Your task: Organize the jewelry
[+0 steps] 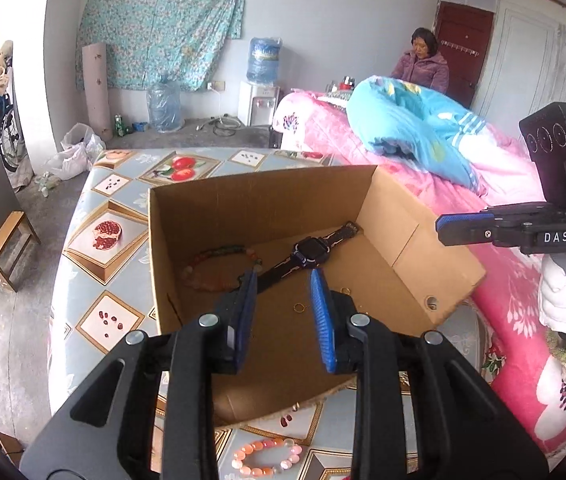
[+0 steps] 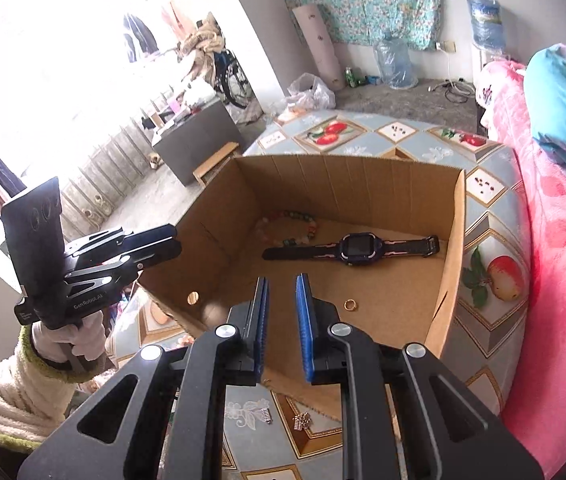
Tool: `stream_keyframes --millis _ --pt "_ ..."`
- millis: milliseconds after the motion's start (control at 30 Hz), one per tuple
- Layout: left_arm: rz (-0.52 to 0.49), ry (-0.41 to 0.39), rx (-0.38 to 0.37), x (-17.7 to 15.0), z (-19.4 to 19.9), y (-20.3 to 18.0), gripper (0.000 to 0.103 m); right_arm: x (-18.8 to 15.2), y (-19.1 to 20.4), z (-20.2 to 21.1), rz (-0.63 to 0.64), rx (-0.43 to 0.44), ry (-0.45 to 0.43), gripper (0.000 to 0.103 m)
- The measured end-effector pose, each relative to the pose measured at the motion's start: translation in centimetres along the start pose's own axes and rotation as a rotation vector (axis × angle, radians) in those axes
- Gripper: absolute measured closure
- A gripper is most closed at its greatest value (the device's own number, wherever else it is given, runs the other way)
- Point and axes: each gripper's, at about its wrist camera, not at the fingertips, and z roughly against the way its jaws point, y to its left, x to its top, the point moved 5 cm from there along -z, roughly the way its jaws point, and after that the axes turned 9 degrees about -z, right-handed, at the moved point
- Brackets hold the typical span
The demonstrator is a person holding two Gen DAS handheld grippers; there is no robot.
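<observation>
Left gripper [image 1: 283, 280] agape, empty | right gripper [image 2: 282, 284] likewise | fruit-print tablecloth [image 1: 103, 272] | pink bedding [image 1: 523, 280]

You are looking at an open cardboard box [image 1: 267, 200] sitting on the table [image 1: 95, 240], with the bed [image 1: 515, 288] lying just beside the table on your right. Inside the box, a watch [image 2: 357, 249] is lying flat across the floor, a bead bracelet [image 2: 289, 226] is lying behind it toward the far left corner, and a ring [image 2: 350, 304] is lying nearer you. Another bracelet [image 1: 266, 457] is resting on the table in front of the box.
</observation>
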Motion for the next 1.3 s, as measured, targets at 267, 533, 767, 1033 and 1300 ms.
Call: stream_keyframes --millis 267,533,767,1033,1300 --pt "-0.010 -0.133 -0.054 -4.3 7.2 -2.4 0.058 -7.2 2.1 5.2 0.024 0.040 -0.124 0.078" --pt "0.055 0.044 -0.033 -11.7 3.3 -4.1 0.057 -14.7 -0.3 0.6 -0.176 0.009 0.016 0.074" --pt "0.061 0.132 -0.038 -14.1 -1.2 -3.1 0.057 -16.5 -0.8 -1.8 -0.250 -0.028 0.059 0.074" --pt "0.086 0.175 -0.061 -16.2 -2.3 -3.5 0.057 -16.6 -0.5 -2.8 -0.212 -0.086 0.040 0.074" --pt "0.073 0.176 -0.047 -16.3 -2.1 -4.3 0.057 -16.4 0.5 -5.6 -0.140 -0.139 0.045 0.074"
